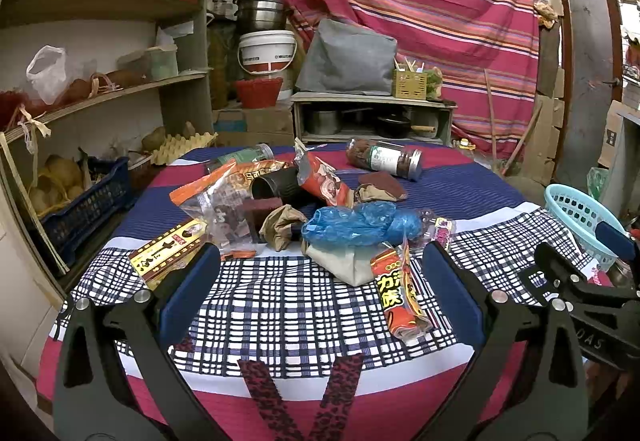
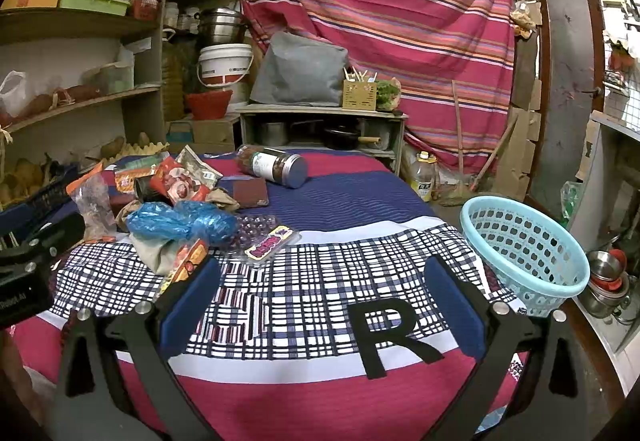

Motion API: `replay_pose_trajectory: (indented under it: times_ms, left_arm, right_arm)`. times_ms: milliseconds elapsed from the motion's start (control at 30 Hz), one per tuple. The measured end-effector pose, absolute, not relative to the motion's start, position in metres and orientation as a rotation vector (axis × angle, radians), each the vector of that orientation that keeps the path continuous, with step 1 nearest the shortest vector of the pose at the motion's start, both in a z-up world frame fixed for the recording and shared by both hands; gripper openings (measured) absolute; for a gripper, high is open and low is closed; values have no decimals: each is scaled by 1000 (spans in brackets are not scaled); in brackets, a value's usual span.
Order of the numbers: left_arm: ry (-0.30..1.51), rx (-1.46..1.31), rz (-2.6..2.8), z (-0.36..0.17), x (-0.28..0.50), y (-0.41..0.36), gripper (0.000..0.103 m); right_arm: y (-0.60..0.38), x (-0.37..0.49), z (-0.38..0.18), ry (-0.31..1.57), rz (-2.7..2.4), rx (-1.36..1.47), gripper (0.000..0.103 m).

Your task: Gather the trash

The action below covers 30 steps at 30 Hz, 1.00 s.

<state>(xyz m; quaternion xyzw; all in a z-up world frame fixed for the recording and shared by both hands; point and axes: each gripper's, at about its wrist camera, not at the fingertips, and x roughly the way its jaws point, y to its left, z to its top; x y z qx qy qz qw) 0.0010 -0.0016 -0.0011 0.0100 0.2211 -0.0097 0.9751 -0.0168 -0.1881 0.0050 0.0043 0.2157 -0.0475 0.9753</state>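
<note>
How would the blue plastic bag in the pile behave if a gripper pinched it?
The blue bag looks thin and crumpled, so probably floppy and very light. It lies on other trash, so a pinch may snag the beige cloth beneath it.

Left gripper [image 1: 320, 293] and right gripper [image 2: 322, 291] both level, fingers spread wide, holding nothing

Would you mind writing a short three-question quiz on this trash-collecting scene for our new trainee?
1. True or false: the light blue basket already holds trash.
2. Which lies nearest the left gripper? A. the jar B. the red-and-yellow snack wrapper C. the black cup
3. Fill in: both grippers, left and right, have jaws that stand ____.

Key: 1 false, it looks empty; 2 B; 3 open.
</note>
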Motion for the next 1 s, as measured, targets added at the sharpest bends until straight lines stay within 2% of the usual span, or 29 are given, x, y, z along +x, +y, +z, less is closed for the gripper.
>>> replay_pose_trajectory:
  times_ms: [1000]
  left_arm:
    - [447,19,-21,-1,1,-2,98]
  right_arm:
    - [-185,-15,2,439,-98,9,99]
